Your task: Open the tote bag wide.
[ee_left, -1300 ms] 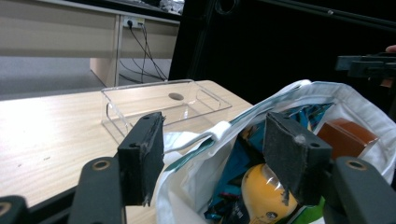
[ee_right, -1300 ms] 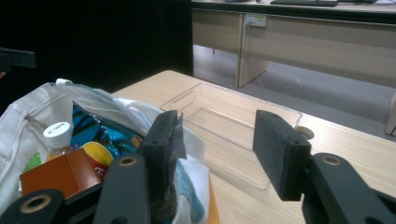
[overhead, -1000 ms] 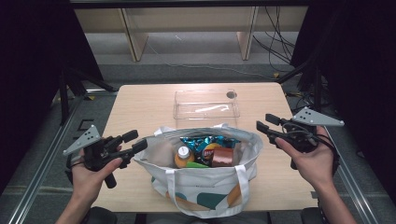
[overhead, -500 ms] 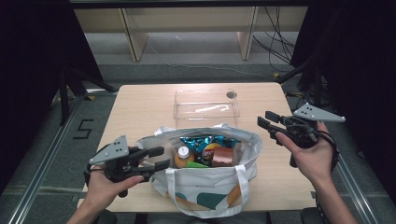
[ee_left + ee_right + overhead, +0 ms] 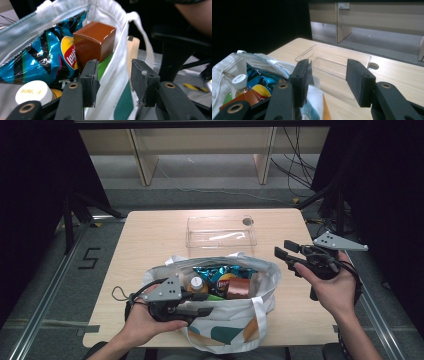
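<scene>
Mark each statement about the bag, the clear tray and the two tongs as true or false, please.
1. The left tongs straddle the tote bag's near wall. True.
2. The clear tray holds a bottle. False: it is empty; the bottle stands in the bag.
3. The right tongs grip the chip bag. False: they are open, holding nothing, beside the bag.
4. A brown box sits in the bag next to the chip bag. True.
5. The bottle has a white cap. True.
</scene>
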